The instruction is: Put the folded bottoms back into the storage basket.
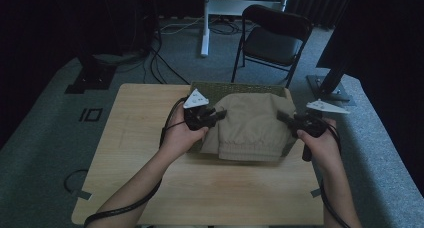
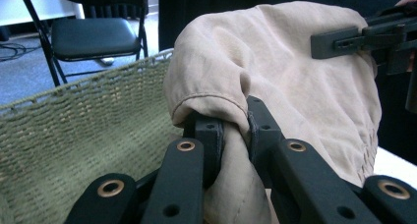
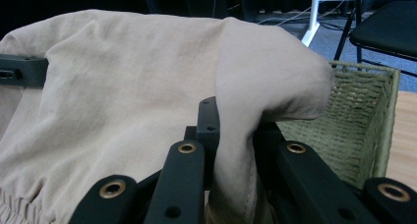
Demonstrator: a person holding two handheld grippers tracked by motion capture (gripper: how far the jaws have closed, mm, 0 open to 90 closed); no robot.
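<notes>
The beige garment (image 1: 252,123) hung stretched sideways between the left tongs (image 1: 219,113) and right tongs (image 1: 281,116), each clamped on one end, directly above the green basket (image 1: 235,88) on the bench (image 1: 200,188).

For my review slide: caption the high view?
Both grippers, left and right, hold beige garment above green woven basket.
</notes>
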